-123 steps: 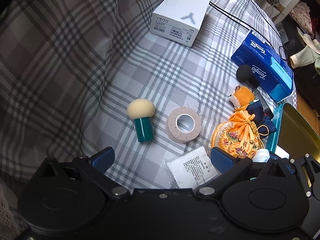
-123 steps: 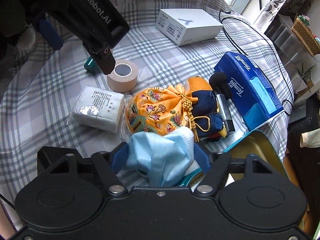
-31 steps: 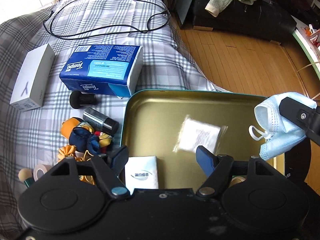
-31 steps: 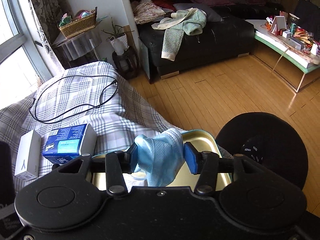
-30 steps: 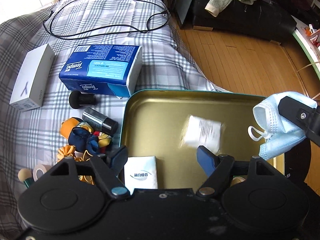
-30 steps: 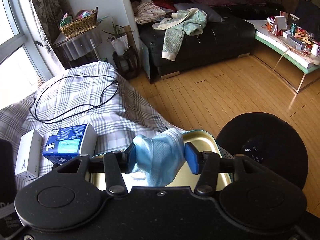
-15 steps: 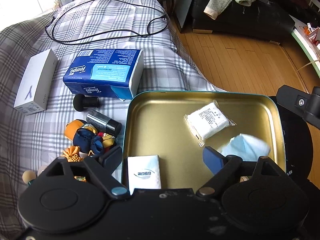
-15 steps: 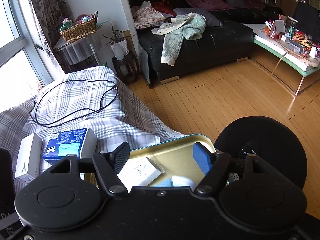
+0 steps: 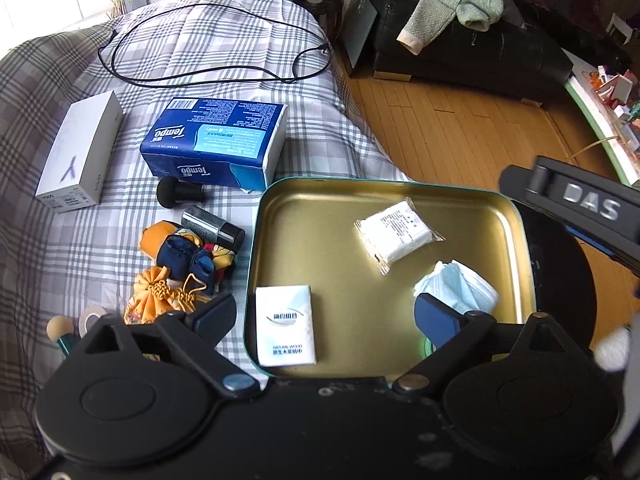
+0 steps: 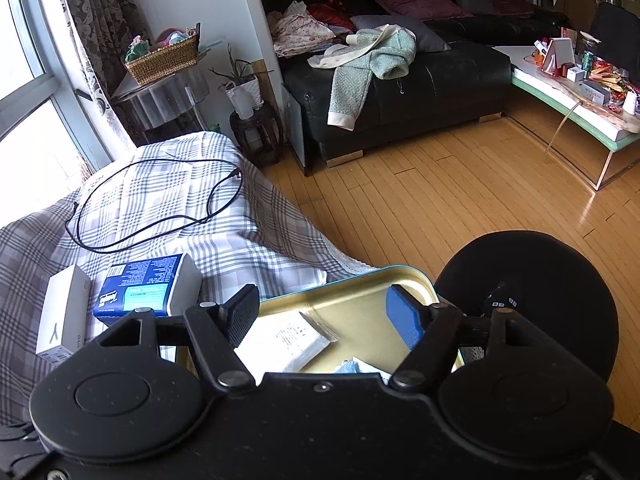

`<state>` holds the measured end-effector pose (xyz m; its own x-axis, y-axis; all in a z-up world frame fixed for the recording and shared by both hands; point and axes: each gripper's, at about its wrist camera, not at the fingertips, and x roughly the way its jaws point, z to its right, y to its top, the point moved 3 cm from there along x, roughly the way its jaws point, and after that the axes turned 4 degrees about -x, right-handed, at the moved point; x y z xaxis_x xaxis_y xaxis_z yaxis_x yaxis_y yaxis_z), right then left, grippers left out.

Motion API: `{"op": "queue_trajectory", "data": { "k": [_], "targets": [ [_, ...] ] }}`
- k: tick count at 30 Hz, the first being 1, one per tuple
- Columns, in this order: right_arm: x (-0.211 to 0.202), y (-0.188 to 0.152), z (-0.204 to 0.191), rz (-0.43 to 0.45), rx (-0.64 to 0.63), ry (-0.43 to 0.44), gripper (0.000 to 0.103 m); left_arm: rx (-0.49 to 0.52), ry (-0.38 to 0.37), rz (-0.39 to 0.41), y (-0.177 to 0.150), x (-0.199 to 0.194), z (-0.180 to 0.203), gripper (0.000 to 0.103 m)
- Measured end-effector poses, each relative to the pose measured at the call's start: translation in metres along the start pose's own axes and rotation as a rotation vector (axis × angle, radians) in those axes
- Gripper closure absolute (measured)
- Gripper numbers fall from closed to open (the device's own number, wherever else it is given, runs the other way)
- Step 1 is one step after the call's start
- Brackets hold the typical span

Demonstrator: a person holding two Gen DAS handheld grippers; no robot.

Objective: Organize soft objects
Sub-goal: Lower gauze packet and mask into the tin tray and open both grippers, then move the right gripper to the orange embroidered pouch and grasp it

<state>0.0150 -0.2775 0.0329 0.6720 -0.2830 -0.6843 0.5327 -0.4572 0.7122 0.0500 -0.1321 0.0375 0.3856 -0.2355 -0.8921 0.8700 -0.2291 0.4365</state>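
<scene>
A gold tin tray [image 9: 320, 236] with a teal rim lies at the bed's edge. In it are a white wrapped pack [image 9: 396, 234], a folded blue face mask [image 9: 460, 292] and a white tissue pack [image 9: 286, 324]. My left gripper [image 9: 324, 314] hovers over the tray's near side. Its jaws are opening wide, the pads grip nothing, and the tissue pack lies below the gap. My right gripper [image 10: 324, 316] hangs open and empty above the tray [image 10: 360, 292], over the wrapped pack [image 10: 288, 340] and a sliver of the mask [image 10: 348, 366].
Left of the tray on the plaid bedcover lie an orange pouch [image 9: 160, 292], a navy pouch [image 9: 184, 252], a tape roll [image 9: 92, 314], a black cylinder [image 9: 212, 228], a Tempo tissue box [image 9: 216, 144], a white box [image 9: 80, 152] and a cable [image 9: 208, 76]. A black round stool [image 10: 540, 292] stands right of the tray.
The white pack dropped from my left gripper into the tray. My right gripper opened and let the mask fall in. The left gripper rose and spread wider.
</scene>
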Motion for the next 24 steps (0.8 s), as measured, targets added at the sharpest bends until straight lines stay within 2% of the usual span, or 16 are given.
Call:
{"op": "queue_trajectory", "data": {
  "k": [2, 10, 14, 24],
  "targets": [
    [0.0, -0.001, -0.003, -0.003, -0.012, -0.002, 0.035, -0.001, -0.016, 0.008, -0.006, -0.009, -0.003, 0.002],
    [0.0, -0.007, -0.013, -0.018, -0.06, 0.015, 0.035, -0.032, -0.017, 0.054, -0.031, -0.038, -0.041, 0.001],
    [0.0, -0.012, -0.022, -0.027, -0.093, 0.03, 0.035, -0.069, 0.039, 0.085, -0.041, -0.047, -0.077, 0.001],
    [0.006, -0.027, -0.053, -0.058, -0.192, 0.064, 0.035, -0.287, 0.193, 0.12, -0.045, -0.05, -0.197, 0.001]
  ]
}}
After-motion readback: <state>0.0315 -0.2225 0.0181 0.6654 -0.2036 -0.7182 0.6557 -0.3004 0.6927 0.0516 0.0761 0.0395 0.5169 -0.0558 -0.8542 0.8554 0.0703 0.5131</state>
